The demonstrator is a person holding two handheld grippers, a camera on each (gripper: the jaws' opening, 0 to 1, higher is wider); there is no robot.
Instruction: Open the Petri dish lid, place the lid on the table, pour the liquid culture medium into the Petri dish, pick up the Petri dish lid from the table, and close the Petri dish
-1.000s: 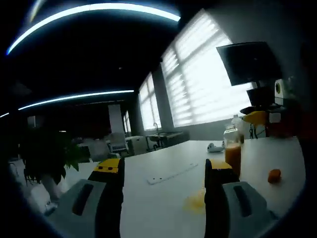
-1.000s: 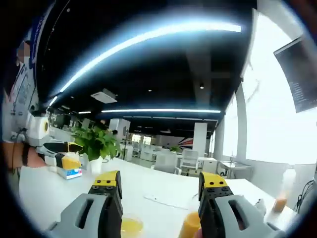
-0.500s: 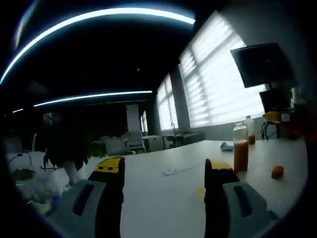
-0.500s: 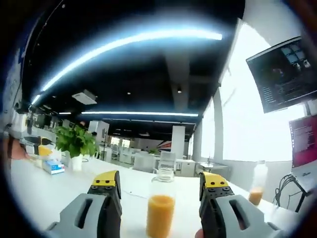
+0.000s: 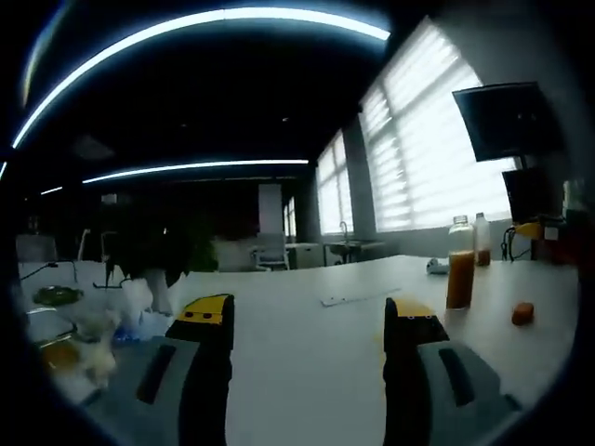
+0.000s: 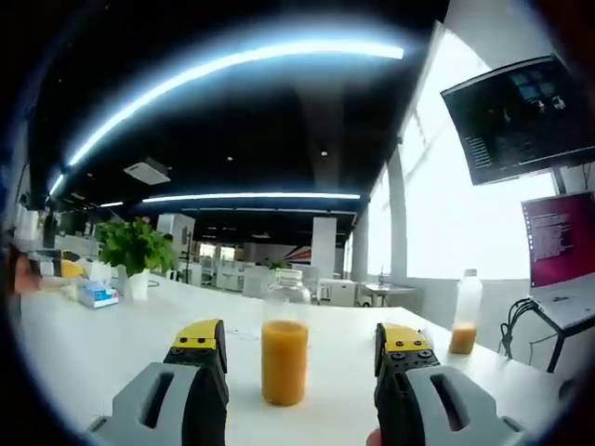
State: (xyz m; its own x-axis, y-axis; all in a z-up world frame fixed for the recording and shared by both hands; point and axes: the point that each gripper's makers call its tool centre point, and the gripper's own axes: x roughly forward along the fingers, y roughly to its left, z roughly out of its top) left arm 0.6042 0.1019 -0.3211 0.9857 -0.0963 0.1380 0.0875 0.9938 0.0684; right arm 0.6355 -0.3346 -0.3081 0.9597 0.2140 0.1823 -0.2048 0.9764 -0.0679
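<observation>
A clear glass bottle (image 6: 284,358), about half full of orange liquid, stands upright on the white table (image 6: 112,353). In the right gripper view it is straight ahead of my right gripper (image 6: 300,348), between the lines of the two jaws and beyond their tips, not touched. The jaws are wide apart and hold nothing. In the left gripper view the same kind of bottle (image 5: 458,274) stands to the right, past the right jaw. My left gripper (image 5: 307,316) is open and empty above the tabletop (image 5: 307,372).
A slimmer bottle (image 6: 463,325) with orange liquid stands further right. On the table lie a small orange piece (image 5: 522,313) and a flat white strip (image 5: 358,297). Potted plants (image 6: 135,251) and a box (image 6: 98,295) sit left. A monitor (image 6: 521,116) hangs at right.
Both cameras have swung and levelled. In the right gripper view the orange bottle has come to the middle, between the jaws. Both grippers stay open and empty.
</observation>
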